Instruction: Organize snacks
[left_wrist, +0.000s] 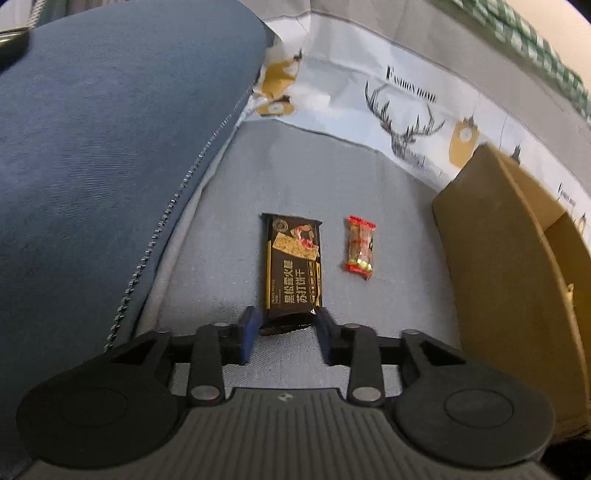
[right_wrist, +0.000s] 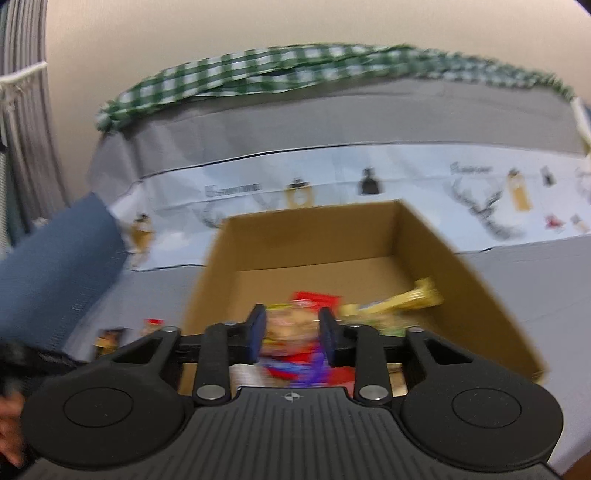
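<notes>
Two risks we see: our left gripper (left_wrist: 286, 323), jaws clamped only on the cracker packet (left_wrist: 293, 264)'s near end — it may slip. Our right gripper (right_wrist: 291, 334) pinches a blurred snack packet (right_wrist: 291, 332) above the cardboard box (right_wrist: 461, 280) — a hasty release could miss.

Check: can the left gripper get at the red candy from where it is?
Probably not yet: the left gripper is at the black cracker pack's end. The red candy lies apart, uncovered, beside it.

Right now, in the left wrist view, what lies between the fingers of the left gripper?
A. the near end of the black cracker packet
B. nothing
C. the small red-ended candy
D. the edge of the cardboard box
A: the black cracker packet has its near end between the left gripper fingers; the red-ended candy lies apart, to its right.
</notes>
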